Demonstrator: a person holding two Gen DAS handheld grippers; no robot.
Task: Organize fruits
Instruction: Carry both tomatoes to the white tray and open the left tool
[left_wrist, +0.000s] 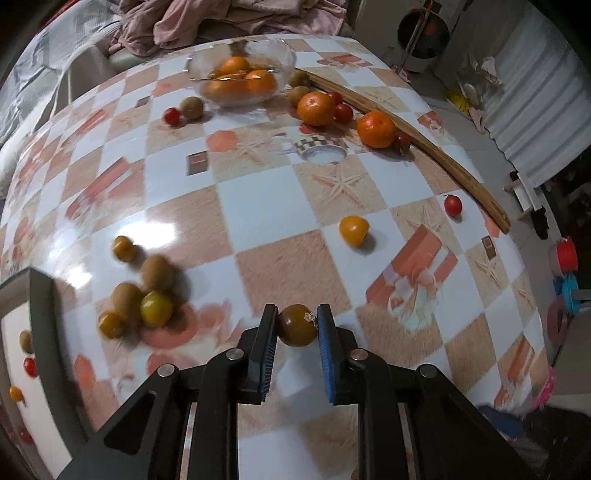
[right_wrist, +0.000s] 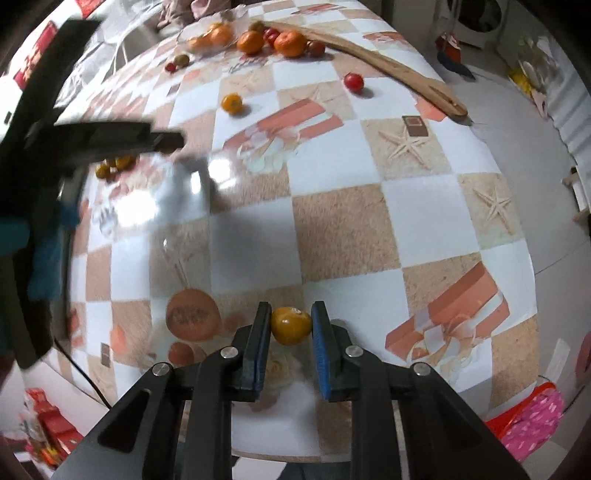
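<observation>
The left gripper (left_wrist: 297, 325) pinches a brownish tomato (left_wrist: 297, 325), the right gripper (right_wrist: 291, 325) a yellow one (right_wrist: 291, 325); both look soft and slippery, best held gently at the middle; the bowl (left_wrist: 284, 55) is at twelve o'clock.

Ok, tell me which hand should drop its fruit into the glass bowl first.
Left, probably. Both grippers already pinch a small fruit: the left gripper a brownish tomato, the right gripper a yellow tomato. The glass bowl looks nearer in the left wrist view and farther, off to the left, in the right.
</observation>
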